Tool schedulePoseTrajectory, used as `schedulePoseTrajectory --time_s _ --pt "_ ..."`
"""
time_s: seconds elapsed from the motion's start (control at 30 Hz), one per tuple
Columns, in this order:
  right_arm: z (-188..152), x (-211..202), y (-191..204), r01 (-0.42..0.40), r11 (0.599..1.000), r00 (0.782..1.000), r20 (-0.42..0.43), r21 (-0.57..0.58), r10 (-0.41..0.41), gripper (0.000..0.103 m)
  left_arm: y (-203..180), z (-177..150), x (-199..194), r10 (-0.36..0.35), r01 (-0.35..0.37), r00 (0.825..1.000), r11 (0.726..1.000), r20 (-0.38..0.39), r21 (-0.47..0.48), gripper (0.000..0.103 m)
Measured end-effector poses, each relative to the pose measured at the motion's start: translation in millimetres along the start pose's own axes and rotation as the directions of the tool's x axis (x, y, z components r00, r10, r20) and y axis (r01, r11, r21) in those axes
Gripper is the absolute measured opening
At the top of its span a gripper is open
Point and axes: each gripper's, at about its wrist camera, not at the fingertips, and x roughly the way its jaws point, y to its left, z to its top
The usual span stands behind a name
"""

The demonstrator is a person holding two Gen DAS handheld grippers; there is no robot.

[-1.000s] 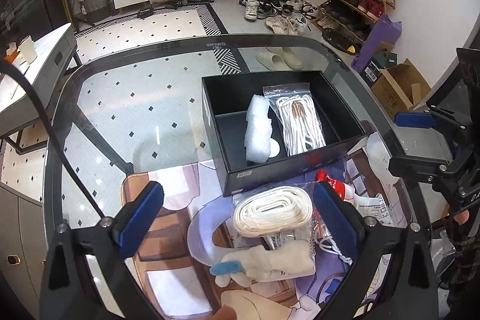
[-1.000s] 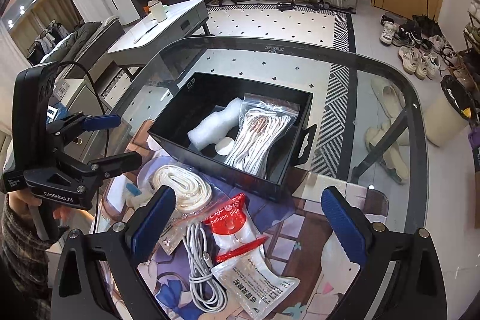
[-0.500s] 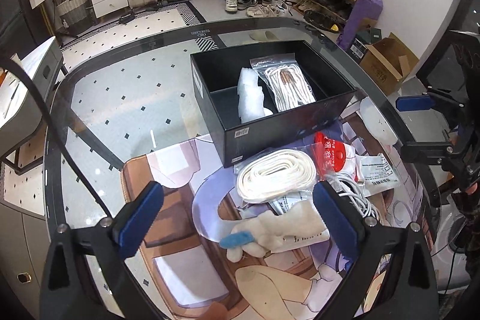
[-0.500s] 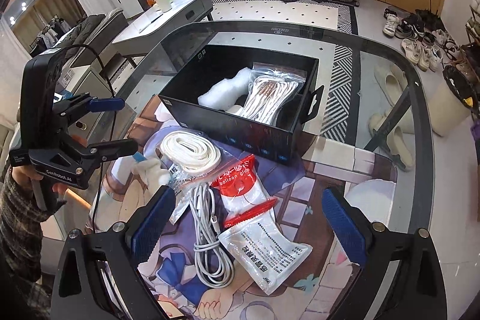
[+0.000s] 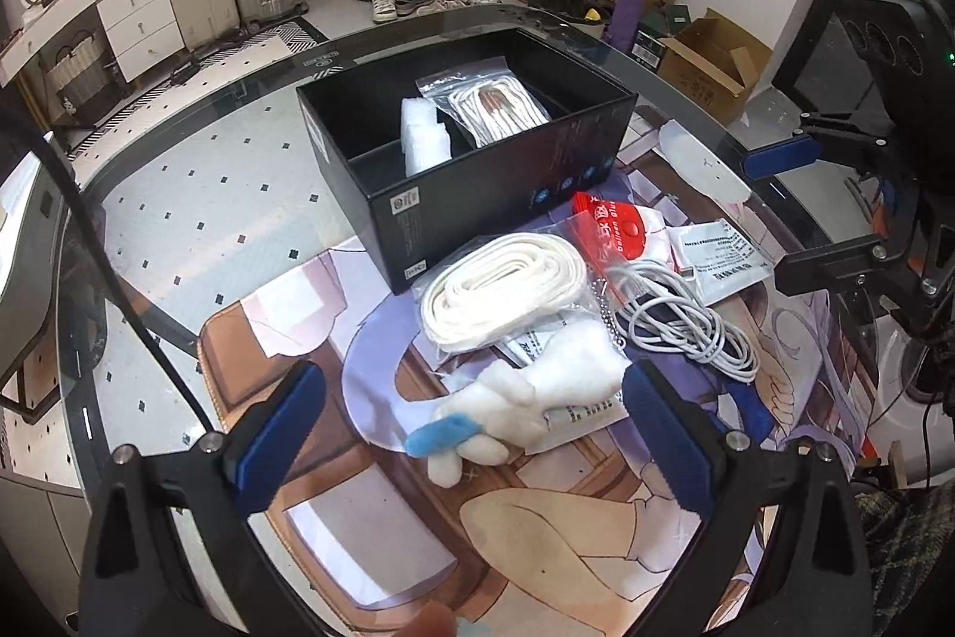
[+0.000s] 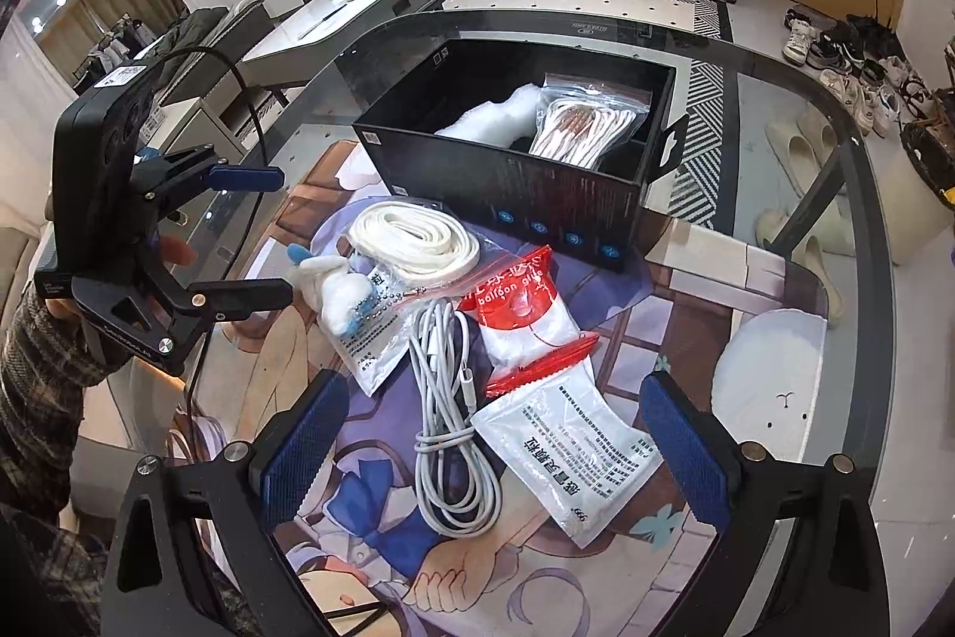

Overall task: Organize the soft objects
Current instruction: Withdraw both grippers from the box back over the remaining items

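Note:
A black box (image 5: 477, 213) (image 6: 507, 183) holds a white foam piece (image 5: 424, 138) (image 6: 489, 123) and a bag of white cords (image 5: 495, 105) (image 6: 585, 123). In front of it on the printed mat lie a bagged white strap coil (image 5: 501, 285) (image 6: 412, 231), a white plush toy (image 5: 537, 386) (image 6: 334, 285) with a blue tip, a white cable (image 5: 686, 320) (image 6: 447, 398), a red balloon-glue bag (image 5: 615, 231) (image 6: 519, 314) and a white packet (image 5: 716, 261) (image 6: 573, 458). My left gripper (image 5: 471, 428) (image 6: 262, 237) is open, the plush just ahead between its fingers. My right gripper (image 6: 492, 449) (image 5: 794, 213) is open above the cable and packet.
All of this rests on a glass table (image 5: 179, 195) with a rounded rim. A white round pad (image 6: 770, 368) (image 5: 698, 159) lies on the mat's right side. A person's patterned sleeve (image 6: 36, 368) holds the left gripper. Beyond the table are a low white cabinet, suitcases and shoes.
Both grippers have drawn back from the box and lowered toward the pile. The plush now sits between the left gripper's fingers. No object has moved.

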Motion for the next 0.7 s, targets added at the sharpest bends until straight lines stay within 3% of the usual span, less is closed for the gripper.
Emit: schedulePoseTrajectory --time_s 0.23,0.7 --pt "-11 10 12 -0.009 1.000 1.000 -0.029 -0.027 0.008 0.099 -11 -7 1 -0.040 0.040 0.999 0.995 -0.003 0.094 0.100" --pt "-22 27 35 -0.065 0.997 0.996 -0.061 -0.051 0.062 0.099 -19 -10 5 -0.135 0.132 0.991 0.975 0.004 0.179 0.100"
